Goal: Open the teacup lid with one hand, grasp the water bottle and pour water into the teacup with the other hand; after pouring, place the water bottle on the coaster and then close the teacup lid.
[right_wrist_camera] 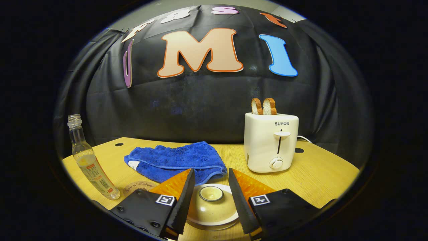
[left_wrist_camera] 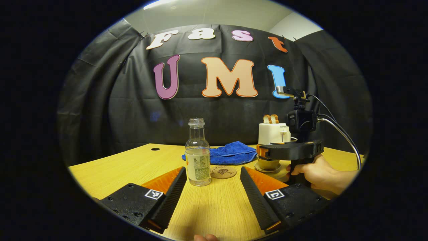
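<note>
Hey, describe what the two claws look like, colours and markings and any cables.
Left claw and right claw alike: black bodies, orange wedge fingers with ribbed black pads, a square black-and-white marker on each. In the left gripper view the right claw carries a black camera with grey cables.

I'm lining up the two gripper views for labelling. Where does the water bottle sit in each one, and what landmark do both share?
Left gripper view: the water bottle stands upright at centre, just beyond the left gripper's open fingers, left of the coaster.
Right gripper view: it appears at the far left edge, leaning from lens distortion, with the coaster just to its right.
Shared landmark: the blue towel behind it.
</note>
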`<state>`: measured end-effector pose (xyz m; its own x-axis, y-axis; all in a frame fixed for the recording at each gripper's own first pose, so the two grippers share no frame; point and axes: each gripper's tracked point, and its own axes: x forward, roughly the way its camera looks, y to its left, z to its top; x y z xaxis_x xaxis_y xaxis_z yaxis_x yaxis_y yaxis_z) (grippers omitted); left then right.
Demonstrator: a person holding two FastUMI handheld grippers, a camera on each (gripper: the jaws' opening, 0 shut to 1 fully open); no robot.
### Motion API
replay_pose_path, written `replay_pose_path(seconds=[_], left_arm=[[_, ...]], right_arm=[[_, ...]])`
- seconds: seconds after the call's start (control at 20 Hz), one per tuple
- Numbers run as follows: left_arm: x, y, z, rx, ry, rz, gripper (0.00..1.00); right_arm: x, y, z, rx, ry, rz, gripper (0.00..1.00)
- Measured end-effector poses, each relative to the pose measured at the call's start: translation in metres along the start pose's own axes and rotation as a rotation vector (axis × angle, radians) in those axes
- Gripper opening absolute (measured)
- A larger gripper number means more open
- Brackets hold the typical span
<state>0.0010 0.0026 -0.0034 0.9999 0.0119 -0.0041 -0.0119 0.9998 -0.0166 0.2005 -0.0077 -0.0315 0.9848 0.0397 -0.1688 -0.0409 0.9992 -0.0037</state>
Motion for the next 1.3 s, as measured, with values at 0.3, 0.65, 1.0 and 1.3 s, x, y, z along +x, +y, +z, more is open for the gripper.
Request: replay_pose_path(seconds=[0.3,0.65,1.0,1.3], left_arm=[[0.0,0.0,0.0,0.0,0.0,0.0,0.95],[0.0,0.0,0.001,0.0,0.0,0.0,0.94],[0.0,0.0,0.0,0.001,-0.001,0.0,0.94],[0.0,0.0,0.0,0.001,-0.001,0.0,0.95]], right_arm=[[0.001,0.001,-0.002,0.0,0.011,0.008,0.65],[0.001,0.003,-0.002,0.001,0.017,0.014,0.67],[0.002,0.003,-0.002,0.004,0.019,0.014,0.41],[0.004,0.003,-0.003,0.003,0.022,0.008,0.36]])
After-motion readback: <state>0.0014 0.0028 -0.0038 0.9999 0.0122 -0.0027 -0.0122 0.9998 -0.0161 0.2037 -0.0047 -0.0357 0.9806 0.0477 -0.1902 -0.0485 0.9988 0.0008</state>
